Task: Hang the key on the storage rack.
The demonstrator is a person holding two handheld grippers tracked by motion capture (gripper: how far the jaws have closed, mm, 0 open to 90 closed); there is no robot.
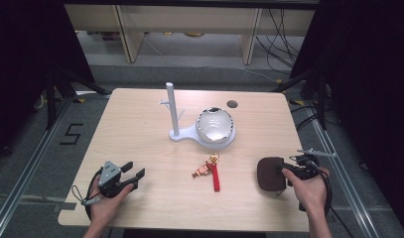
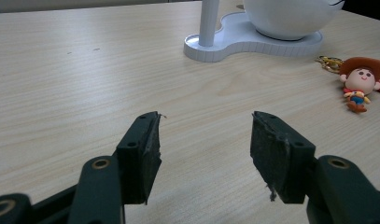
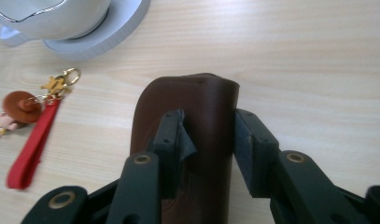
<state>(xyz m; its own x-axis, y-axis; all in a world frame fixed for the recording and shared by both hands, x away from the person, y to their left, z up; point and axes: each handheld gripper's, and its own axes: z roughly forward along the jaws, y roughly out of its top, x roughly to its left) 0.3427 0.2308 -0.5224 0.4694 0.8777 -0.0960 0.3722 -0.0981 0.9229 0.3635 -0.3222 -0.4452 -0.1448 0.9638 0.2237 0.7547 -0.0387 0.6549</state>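
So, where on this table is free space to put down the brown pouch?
The right gripper is shut on the brown pouch. Bare wood lies right of the red strap under the pouch, along the table left of the white stand, and between the left gripper and the cowboy keychain. The middle, around stand, bowl and keychain, is crowded.

Pale wood-grain tabletop point(image 1: 140, 134) with fine streaks. White stand point(image 1: 182, 134) with a white post, carrying a glossy white bowl point(image 1: 215, 125) edged in a dark rim. Dark brown leather pouch point(image 3: 197, 121), plain and unpatterned. Red strap point(image 3: 33, 144) with a gold clasp point(image 3: 61, 80). Cowboy figurine keychain point(image 2: 360, 81) with brown hat, yellow and blue clothes, red neckerchief. Black left claw point(image 2: 204, 140) with worn black pads. Black right claw point(image 3: 208, 140) with brass-coloured rivets. Grey plate point(image 1: 110, 172) atop the left claw.
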